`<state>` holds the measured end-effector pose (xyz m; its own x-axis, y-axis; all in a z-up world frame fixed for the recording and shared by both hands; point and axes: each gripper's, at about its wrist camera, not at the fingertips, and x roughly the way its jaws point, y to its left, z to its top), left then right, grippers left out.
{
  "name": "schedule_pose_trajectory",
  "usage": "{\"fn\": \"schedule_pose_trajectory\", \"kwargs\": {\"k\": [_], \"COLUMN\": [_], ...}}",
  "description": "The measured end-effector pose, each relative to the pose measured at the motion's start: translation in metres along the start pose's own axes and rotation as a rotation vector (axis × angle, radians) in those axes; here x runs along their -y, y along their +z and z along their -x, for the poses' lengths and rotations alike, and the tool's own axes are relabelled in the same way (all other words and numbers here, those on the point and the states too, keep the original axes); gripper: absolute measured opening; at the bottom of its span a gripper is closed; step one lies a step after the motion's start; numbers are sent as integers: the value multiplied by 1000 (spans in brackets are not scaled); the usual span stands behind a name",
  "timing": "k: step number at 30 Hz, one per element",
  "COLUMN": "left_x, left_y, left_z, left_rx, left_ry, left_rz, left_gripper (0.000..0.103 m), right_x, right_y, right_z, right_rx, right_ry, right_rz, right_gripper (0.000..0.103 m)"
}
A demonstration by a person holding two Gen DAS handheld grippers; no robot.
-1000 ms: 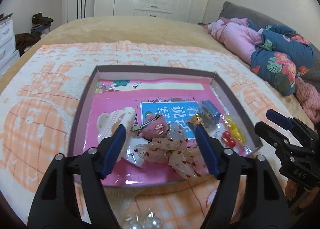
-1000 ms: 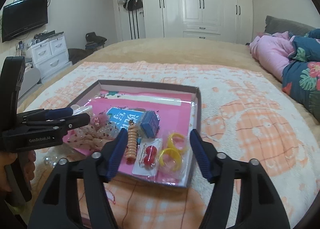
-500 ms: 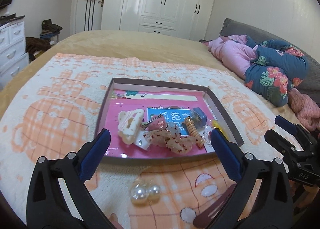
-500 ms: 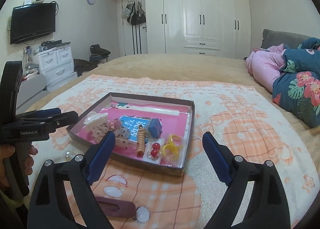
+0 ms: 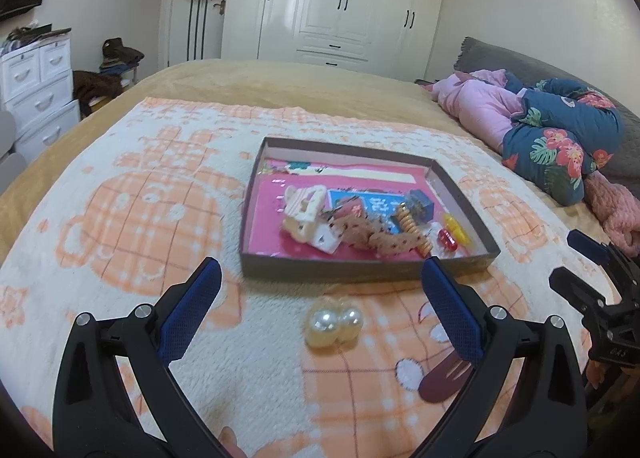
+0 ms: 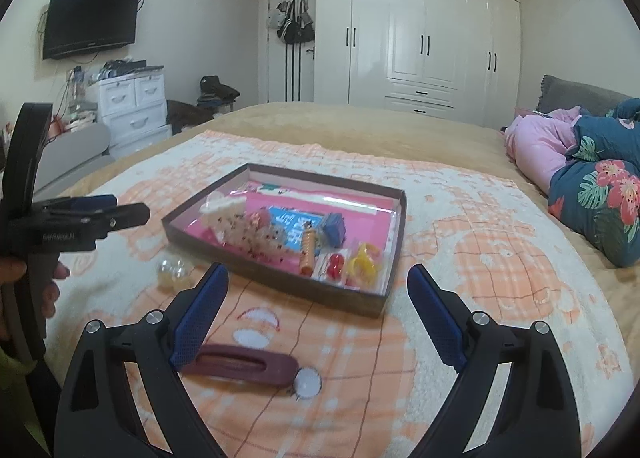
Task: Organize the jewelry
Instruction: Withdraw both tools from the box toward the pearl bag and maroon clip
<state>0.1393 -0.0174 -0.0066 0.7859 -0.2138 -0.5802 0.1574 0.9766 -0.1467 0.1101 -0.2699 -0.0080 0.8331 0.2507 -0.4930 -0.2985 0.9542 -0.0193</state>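
Note:
A shallow brown tray [image 5: 360, 272] with a pink floor sits on the orange-and-white blanket. In it lie a cream claw clip [image 5: 302, 206], a sheer dotted scrunchie [image 5: 368, 234], an orange spiral tie [image 5: 412, 228], a blue box [image 5: 420, 206], red beads [image 5: 448, 240] and yellow rings [image 6: 362, 262]. Two pearl balls [image 5: 334, 324] and a maroon hair clip [image 6: 244, 366] lie on the blanket in front of the tray [image 6: 260, 266]. My left gripper [image 5: 320, 264] hovers open and empty above the pearls. My right gripper [image 6: 317, 268] is open and empty above the maroon clip.
Pink and blue floral bedding [image 5: 560, 138] is piled to the right of the tray. Beyond the bed stand white wardrobes [image 6: 420, 38] and, to the left, white drawers [image 6: 132, 110]. A hand [image 6: 12, 278] holds the left gripper [image 6: 128, 207] at the left edge.
Both grippers have drawn back from the tray and their jaws have spread wider. The scrunchie stays in the tray. The pearls and the maroon clip have come into view in front of it.

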Motion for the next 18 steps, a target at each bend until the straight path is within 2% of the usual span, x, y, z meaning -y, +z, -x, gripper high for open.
{"fn": "schedule_pose_trajectory", "kwargs": {"k": [9,18], "left_x": [-11,-11], "left_y": [-16,-31], "left_z": [2,-11], "left_rx": [-24,-76], "left_ry": [22,23], "left_rz": [13,7], "left_gripper": [92,92], "right_x": [-18,-30], "right_y": [-25,-48], "right_z": [1,-7], "right_rx": [-45,-92], "right_ry": [7,-25], "right_rz": [67,158], "right_gripper": [88,88]}}
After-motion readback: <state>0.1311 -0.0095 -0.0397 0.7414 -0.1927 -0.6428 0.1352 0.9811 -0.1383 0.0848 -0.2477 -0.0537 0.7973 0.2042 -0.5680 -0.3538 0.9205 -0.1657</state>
